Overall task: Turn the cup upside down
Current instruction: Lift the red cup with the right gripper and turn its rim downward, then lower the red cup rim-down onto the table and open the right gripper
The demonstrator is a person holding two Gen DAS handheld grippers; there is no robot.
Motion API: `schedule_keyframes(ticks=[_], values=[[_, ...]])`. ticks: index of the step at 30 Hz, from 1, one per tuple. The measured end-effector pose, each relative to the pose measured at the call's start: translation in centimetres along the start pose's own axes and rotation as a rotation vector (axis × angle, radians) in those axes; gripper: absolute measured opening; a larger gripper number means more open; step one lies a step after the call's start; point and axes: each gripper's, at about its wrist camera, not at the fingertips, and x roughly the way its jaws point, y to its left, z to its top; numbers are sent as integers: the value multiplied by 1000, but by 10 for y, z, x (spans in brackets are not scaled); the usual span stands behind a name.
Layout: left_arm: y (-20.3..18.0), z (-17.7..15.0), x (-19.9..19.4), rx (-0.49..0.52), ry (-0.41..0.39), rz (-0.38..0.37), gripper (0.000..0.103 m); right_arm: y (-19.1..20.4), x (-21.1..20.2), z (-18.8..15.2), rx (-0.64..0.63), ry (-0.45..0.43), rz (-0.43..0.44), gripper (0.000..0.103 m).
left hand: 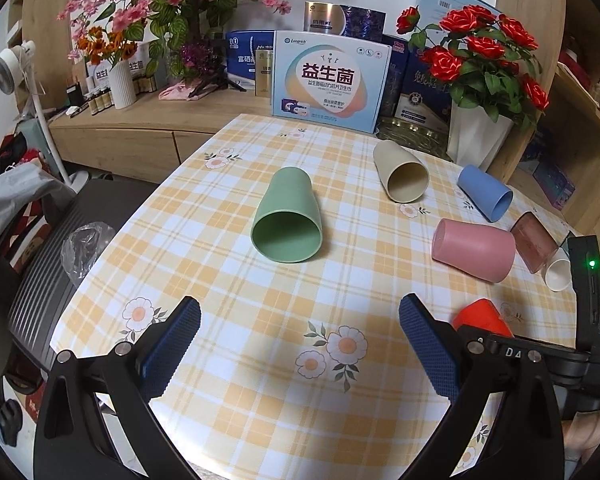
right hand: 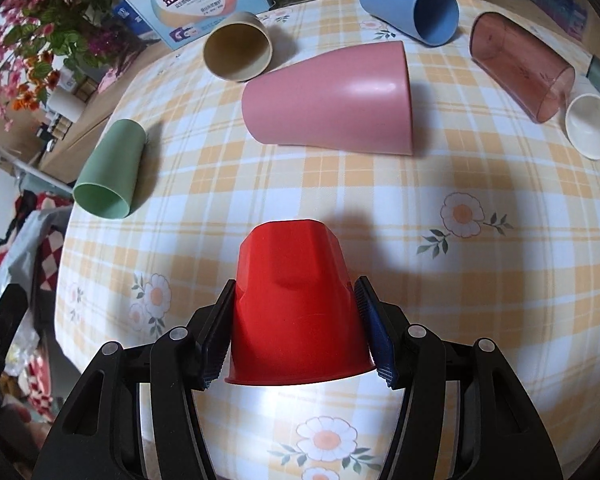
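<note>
A red cup [right hand: 296,308] stands upside down, rim toward the checked tablecloth [right hand: 460,280], held between the pads of my right gripper [right hand: 296,332], which is shut on it. Whether its rim touches the cloth I cannot tell. The red cup also shows in the left wrist view [left hand: 480,316] behind the right finger. My left gripper [left hand: 300,340] is open and empty above the cloth [left hand: 260,320], pointing at a green cup [left hand: 288,216] lying on its side, mouth toward me.
Other cups lie on their sides: pink [right hand: 332,100], beige [right hand: 238,46], blue [right hand: 412,8], translucent brown [right hand: 520,64], white [right hand: 590,124], green [right hand: 110,168]. Boxes [left hand: 330,76] and a white vase of red roses [left hand: 476,140] stand at the table's far edge.
</note>
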Motion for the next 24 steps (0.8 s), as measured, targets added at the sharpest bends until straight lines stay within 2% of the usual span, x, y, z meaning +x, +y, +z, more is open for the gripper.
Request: schedule_keyframes(ticks=[7,10,13,18,20,24], values=[[-1,0,3,-1,15,-2,97,-2,9,-1,16,32,0,58],[-4,1,3,7,14,2,97,-1,11,0,10,55,31,58],[-7,3,2,14,13,3,97,-2,6,0,11,42,65,61],[-13,6,0,25,13,-6,97,-6,-4,2,24,26,104,72],[-16,7,-2,28,13,-10,97,-12,-12,3,52,8,130,88],[-24,10,-3,37,20,-31,97,-21,-32,5,60,-54,163,88]])
